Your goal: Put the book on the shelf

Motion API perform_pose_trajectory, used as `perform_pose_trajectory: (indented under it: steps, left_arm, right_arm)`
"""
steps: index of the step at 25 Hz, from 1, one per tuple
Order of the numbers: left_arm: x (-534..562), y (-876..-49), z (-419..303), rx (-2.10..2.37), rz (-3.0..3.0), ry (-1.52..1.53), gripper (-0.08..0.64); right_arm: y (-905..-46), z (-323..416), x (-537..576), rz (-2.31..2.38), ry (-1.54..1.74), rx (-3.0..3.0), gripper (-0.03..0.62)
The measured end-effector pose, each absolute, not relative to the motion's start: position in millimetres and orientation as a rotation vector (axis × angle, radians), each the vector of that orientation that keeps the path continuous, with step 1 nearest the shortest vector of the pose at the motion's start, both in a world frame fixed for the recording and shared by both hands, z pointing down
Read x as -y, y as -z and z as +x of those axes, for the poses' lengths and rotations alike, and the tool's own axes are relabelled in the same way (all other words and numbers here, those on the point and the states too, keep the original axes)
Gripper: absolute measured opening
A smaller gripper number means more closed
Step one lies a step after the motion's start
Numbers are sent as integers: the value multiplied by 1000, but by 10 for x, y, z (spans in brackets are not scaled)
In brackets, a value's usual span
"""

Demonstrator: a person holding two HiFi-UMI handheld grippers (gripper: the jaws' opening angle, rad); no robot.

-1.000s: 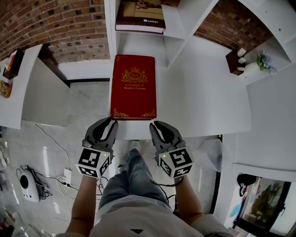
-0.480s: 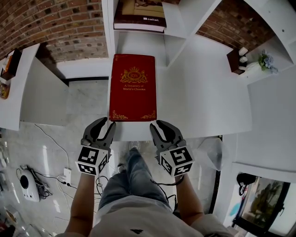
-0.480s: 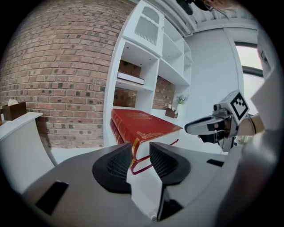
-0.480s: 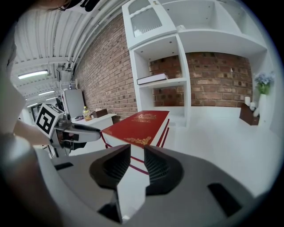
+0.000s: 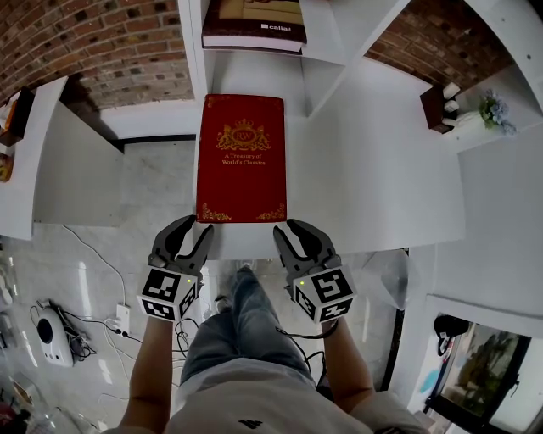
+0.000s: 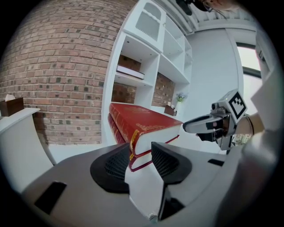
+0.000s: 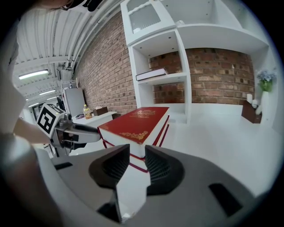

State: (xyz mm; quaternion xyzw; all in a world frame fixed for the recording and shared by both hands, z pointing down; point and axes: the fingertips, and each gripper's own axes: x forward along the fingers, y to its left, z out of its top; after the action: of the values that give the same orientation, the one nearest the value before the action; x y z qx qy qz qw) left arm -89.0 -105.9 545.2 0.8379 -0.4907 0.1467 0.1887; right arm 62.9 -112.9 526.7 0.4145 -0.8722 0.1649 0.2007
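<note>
On the white counter, I see the red book lying flat, cover up, with its gold crest and title facing me and its near edge close to the counter's front edge. Beyond its far edge stands the white shelf. A second, dark-covered book lies flat in one of its compartments.

Left gripper: it sits at the red book's near left corner with its jaws apart. Its own view shows that corner framed in the gap between the two black pads, and neither pad presses on the cover or the pages.

Right gripper: it sits at the near right corner, also spread, with the corner in line with its gap. From the head view the fingertips seem to stop just short of the book, though I cannot be sure that they are not touching its edge.

Both grippers are level with each other, one on each side of the book's near edge. A brick wall runs behind the shelf. A small dark box stands on the counter, well to the right of the book.
</note>
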Motion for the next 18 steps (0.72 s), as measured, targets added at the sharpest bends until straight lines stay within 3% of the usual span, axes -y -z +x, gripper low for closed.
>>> perform_pose_trajectory:
  steps: [18]
  left_arm:
    - [1140,-5491,-841,1356,2368,-374,164]
  right_arm:
    - [-5383,541,1259,1063,-500,2496,138]
